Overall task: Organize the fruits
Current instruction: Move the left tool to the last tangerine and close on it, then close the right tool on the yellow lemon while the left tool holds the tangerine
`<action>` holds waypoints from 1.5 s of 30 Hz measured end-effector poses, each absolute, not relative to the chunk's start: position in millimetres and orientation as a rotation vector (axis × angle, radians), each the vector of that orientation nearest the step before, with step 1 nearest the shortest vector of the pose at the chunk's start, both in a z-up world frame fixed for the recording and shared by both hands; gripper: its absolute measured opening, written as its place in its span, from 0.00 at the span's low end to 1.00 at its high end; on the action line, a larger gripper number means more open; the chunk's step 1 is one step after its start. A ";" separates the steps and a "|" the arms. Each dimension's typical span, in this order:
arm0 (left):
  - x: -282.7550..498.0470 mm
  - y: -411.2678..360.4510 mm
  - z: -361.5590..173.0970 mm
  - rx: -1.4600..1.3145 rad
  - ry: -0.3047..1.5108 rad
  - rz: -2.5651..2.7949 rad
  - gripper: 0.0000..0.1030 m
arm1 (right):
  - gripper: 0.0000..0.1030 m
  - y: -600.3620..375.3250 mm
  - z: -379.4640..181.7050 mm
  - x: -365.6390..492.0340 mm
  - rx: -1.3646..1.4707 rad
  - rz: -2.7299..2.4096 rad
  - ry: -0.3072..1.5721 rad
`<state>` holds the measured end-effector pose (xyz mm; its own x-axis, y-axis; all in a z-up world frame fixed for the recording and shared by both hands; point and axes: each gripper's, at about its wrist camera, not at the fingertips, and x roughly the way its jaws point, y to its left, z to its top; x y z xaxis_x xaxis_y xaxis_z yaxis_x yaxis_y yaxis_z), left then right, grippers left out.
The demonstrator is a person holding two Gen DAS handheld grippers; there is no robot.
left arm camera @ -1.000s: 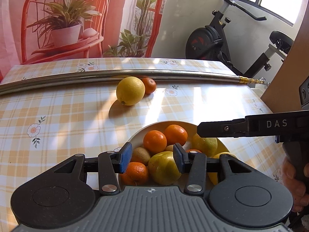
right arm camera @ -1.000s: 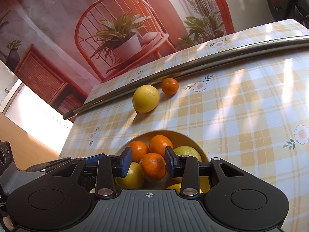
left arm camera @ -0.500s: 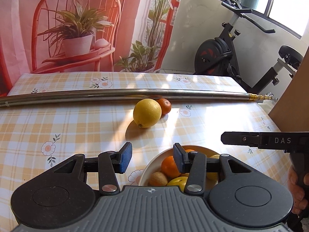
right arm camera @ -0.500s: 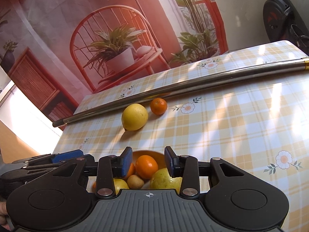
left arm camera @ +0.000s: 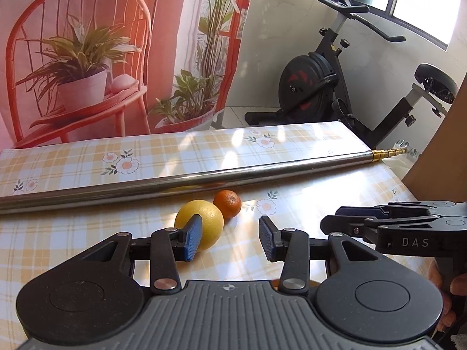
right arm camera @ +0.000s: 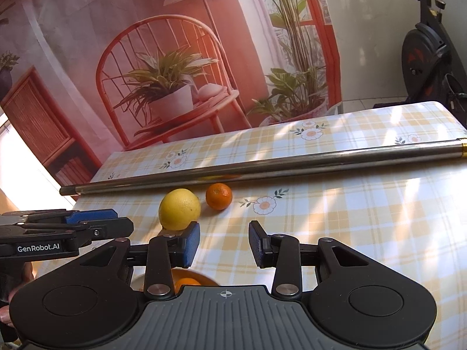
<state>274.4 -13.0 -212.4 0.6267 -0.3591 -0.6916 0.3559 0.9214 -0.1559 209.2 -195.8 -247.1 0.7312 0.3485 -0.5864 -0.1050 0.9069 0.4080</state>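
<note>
A yellow lemon and a small orange tangerine lie side by side on the checked tablecloth, just in front of a long metal rod; both also show in the right wrist view, the lemon and the tangerine. My left gripper is open and empty, above the table, its left finger in front of the lemon. My right gripper is open and empty, beside the left one. The fruit bowl is nearly hidden under the right gripper's body, with an orange just showing.
A long metal rod lies across the table behind the fruit. An exercise bike stands beyond the table's far right corner. A brown panel rises at the right edge. A printed backdrop hangs behind the table.
Both grippers have risen and pulled back from the bowl. The bowl has dropped almost out of view; the lemon and tangerine now sit just ahead of the fingertips. Both stay open.
</note>
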 end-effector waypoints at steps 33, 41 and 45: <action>361.0 -87.0 -282.8 0.400 0.933 -0.429 0.37 | 0.35 -244.7 -294.7 218.5 0.474 0.187 0.757; 338.4 -62.4 -254.2 0.216 0.867 -0.462 0.37 | 0.35 -236.0 -280.2 213.6 0.418 0.204 0.750; 318.8 -40.9 -234.3 0.120 0.827 -0.471 0.37 | 0.35 -226.6 -271.2 212.6 0.413 0.228 0.748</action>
<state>318.8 -40.9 -234.3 0.5809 -0.3559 -0.7320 0.4475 0.8909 -0.0780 212.7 -226.6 -271.2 0.7136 0.3439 -0.6104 -0.0549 0.8960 0.4407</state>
